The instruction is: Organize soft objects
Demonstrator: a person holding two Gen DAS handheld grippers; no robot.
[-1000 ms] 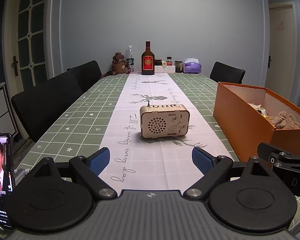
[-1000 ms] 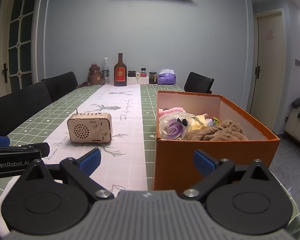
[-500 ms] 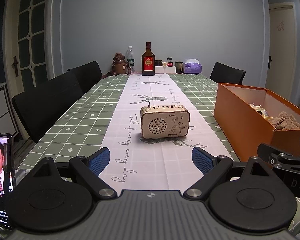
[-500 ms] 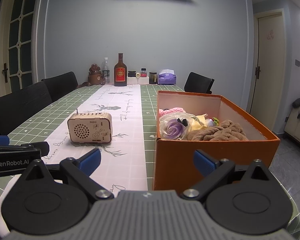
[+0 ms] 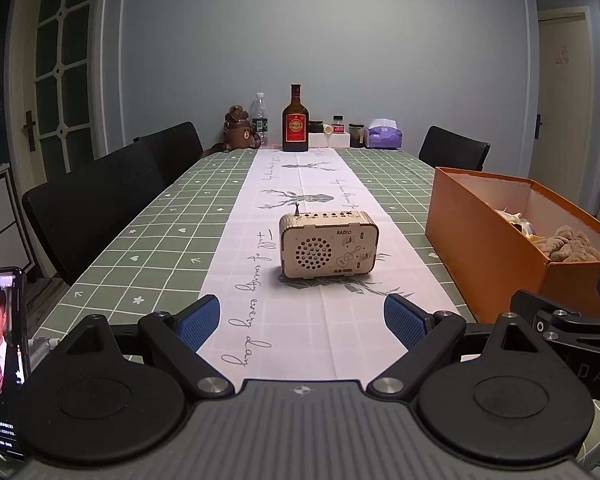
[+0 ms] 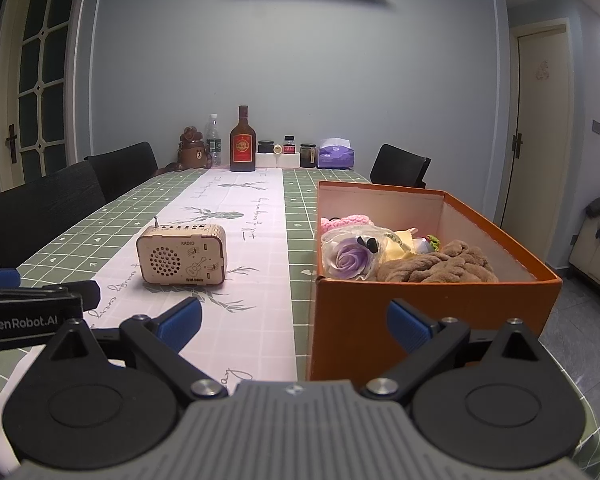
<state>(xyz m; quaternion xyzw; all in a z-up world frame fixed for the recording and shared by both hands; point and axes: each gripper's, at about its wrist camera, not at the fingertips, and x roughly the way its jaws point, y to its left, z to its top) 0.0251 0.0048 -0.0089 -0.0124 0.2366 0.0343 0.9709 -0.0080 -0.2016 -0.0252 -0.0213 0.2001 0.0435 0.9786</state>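
An orange box (image 6: pixel 428 312) stands on the table's right side and also shows in the left wrist view (image 5: pixel 488 248). It holds soft things: a brown plush cloth (image 6: pixel 440 266), a purple fabric rose (image 6: pixel 350 258), a pink knit piece (image 6: pixel 348 221) and a yellowish item. My right gripper (image 6: pixel 294 322) is open and empty, just in front of the box's near wall. My left gripper (image 5: pixel 302 320) is open and empty, low over the white runner, to the left of the box.
A wooden radio (image 5: pixel 327 249) stands on the runner (image 5: pixel 300 208) ahead of the left gripper. A phone (image 5: pixel 0 356) stands at the near left edge. Bottles, jars and a tissue pack (image 5: pixel 384 136) line the far end. Black chairs (image 5: pixel 96 208) flank the table.
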